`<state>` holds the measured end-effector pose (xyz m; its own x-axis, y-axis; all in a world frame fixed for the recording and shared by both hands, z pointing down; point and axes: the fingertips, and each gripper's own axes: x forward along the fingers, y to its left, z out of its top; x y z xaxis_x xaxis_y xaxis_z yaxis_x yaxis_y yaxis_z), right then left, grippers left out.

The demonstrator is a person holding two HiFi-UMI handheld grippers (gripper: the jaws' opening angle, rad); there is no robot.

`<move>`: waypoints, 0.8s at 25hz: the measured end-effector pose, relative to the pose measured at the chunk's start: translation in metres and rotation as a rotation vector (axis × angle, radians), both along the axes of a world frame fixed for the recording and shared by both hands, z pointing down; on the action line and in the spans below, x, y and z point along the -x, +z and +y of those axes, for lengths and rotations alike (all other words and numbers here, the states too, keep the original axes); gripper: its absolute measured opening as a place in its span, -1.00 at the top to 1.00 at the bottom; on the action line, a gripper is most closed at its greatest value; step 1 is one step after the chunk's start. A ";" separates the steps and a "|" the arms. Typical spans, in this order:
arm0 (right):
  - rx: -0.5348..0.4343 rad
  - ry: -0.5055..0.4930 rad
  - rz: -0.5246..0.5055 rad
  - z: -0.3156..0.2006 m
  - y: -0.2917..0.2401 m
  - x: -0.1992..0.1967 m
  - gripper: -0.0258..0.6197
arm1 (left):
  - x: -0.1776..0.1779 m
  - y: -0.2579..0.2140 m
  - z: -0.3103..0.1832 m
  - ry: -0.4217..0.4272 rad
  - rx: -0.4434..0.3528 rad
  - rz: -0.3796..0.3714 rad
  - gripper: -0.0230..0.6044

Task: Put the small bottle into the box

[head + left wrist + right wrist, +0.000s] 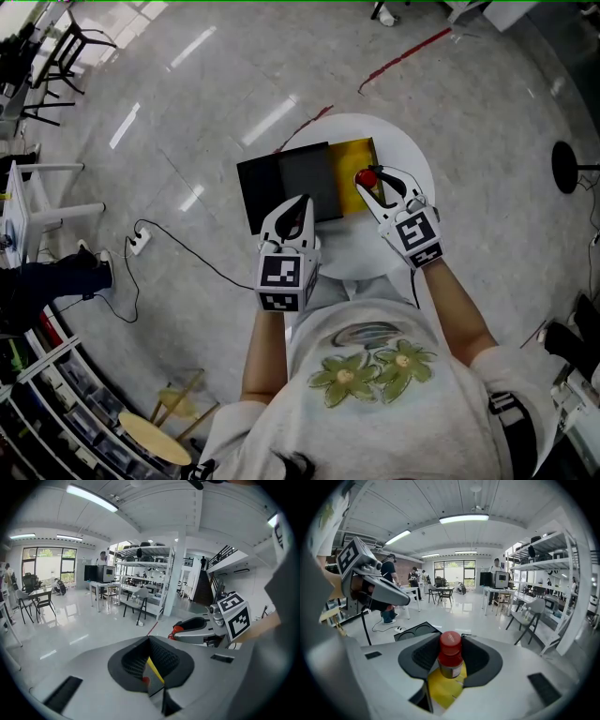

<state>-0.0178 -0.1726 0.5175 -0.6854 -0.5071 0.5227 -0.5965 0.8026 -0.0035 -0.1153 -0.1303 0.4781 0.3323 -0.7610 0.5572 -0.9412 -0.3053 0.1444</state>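
A small bottle (367, 177) with a red cap (451, 641) stands upright between the pads of my right gripper (368, 182), which is shut on it. It hangs over the yellow box (361, 153), whose yellow inside (439, 689) shows just below the bottle in the right gripper view. A black panel (284, 184) with two round recesses (416, 631) lies beside the yellow part. My left gripper (298, 208) hovers over the black panel's near edge with its pads (161, 656) together and nothing held. In the left gripper view, the right gripper (180, 629) and the red cap (176, 630) appear.
The box rests on a small round white table (380, 255). On the floor to the left lie a power strip (139, 242) and its black cable. A wooden stool (155, 436) stands at the lower left, and red tape (405, 54) marks the floor beyond the table.
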 end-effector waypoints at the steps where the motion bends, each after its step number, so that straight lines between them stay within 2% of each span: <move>1: 0.004 0.000 0.001 0.000 0.002 0.000 0.46 | 0.000 0.001 0.000 -0.001 0.002 0.001 0.92; 20: 0.068 -0.011 0.047 0.004 0.037 -0.003 0.46 | 0.003 0.007 0.001 -0.014 0.015 0.006 0.92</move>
<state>-0.0151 -0.1681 0.5541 -0.6643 -0.4618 0.5877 -0.5887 0.8078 -0.0307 -0.1188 -0.1290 0.4855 0.3254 -0.7571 0.5665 -0.9444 -0.2899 0.1550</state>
